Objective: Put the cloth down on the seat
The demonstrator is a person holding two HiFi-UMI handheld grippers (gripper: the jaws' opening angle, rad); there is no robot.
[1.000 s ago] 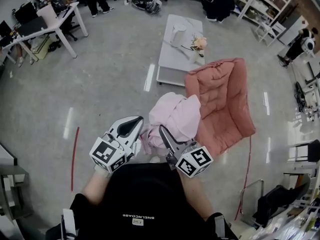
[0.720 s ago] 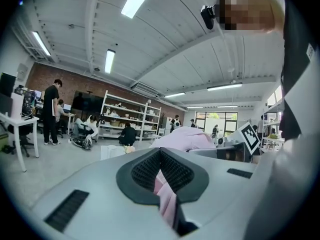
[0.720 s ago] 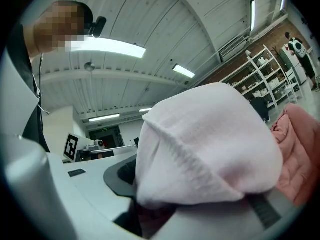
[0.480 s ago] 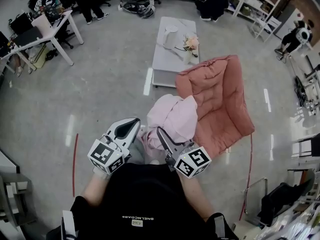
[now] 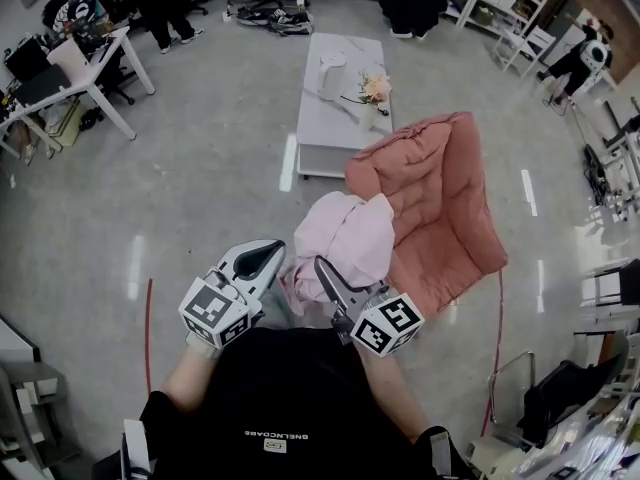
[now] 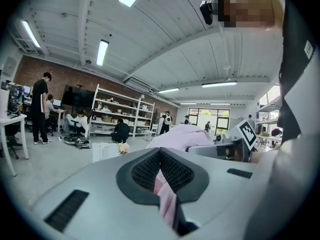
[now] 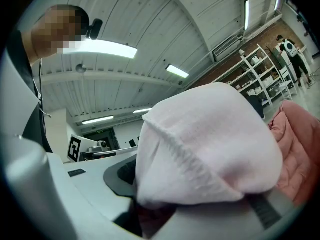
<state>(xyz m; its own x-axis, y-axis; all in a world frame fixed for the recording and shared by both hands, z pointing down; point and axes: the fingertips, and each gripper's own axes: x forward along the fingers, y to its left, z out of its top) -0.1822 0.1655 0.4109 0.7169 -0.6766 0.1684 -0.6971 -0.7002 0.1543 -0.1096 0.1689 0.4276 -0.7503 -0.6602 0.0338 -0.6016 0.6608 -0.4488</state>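
Left gripper (image 5: 268,259) and right gripper (image 5: 323,269), in the head view, sit side by side, with the bunched pink cloth (image 5: 348,233) between and just ahead of them and the salmon padded seat (image 5: 440,198) beyond the right one. The left gripper view shows jaws pinched together on a thin cloth fold. The right gripper view shows jaws partly apart, clamping a thick wad that drapes over them.

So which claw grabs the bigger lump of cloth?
The right claw: a fat bundle of the pink cloth fills it, while the left claw pinches just a thin strip.
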